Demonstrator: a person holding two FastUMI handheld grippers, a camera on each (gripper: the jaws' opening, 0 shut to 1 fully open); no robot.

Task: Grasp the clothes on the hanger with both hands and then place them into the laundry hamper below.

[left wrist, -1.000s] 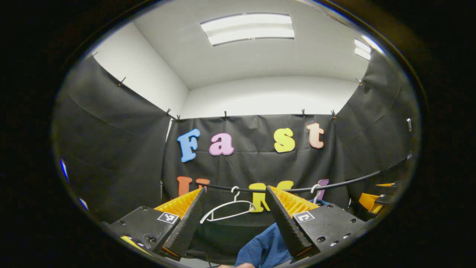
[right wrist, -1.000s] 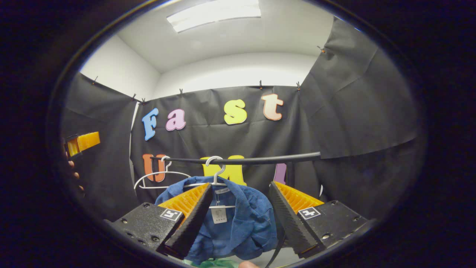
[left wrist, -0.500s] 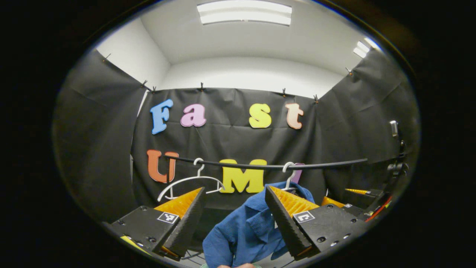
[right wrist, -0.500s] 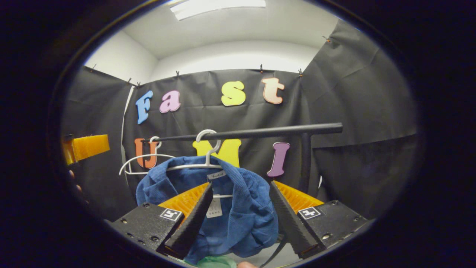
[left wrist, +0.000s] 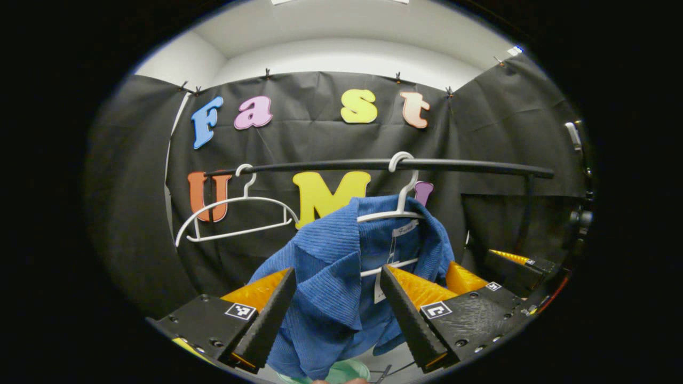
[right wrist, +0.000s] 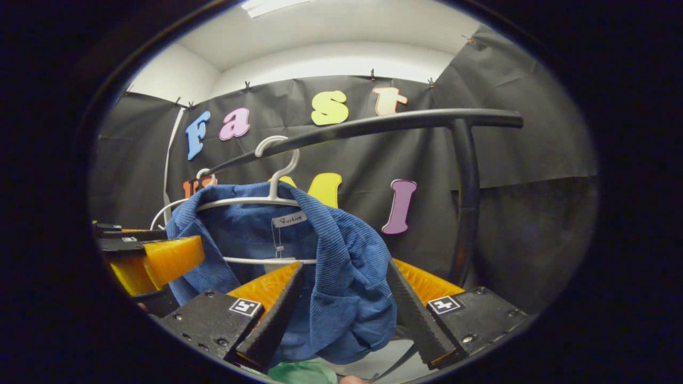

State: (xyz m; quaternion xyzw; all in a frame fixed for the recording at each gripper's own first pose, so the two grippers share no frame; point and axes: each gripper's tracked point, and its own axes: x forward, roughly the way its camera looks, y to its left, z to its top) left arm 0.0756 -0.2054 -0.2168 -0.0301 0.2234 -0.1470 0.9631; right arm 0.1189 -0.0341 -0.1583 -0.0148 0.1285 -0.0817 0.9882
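The task stands at its opening step, with nothing yet grasped. The blue ribbed corduroy shirt (left wrist: 341, 277) hangs on a white plastic hanger (left wrist: 397, 213) hooked over the black horizontal rail (left wrist: 373, 165), in the centre of the left gripper view and the centre-left of the right gripper view (right wrist: 299, 256). The left gripper (left wrist: 336, 309) is spread wide at the bottom of its view, the shirt's collar and shoulder lying between its fingers, but neither finger visibly presses the cloth. The right gripper (right wrist: 344, 309) is likewise wide open at the bottom of its own view, the other shoulder of the shirt sitting in the gap; whether a finger brushes the fabric I cannot tell. A second, bare white hanger (left wrist: 235, 213) hangs on the rail at centre left of the left gripper view. A pale green rim (right wrist: 301, 370) peeks below the shirt at the bottom edge, possibly the hamper, though too little shows to be sure. Still to do, by my judgement: closing both grippers on the shirt, freeing it from the hanger, and lowering it into the hamper.
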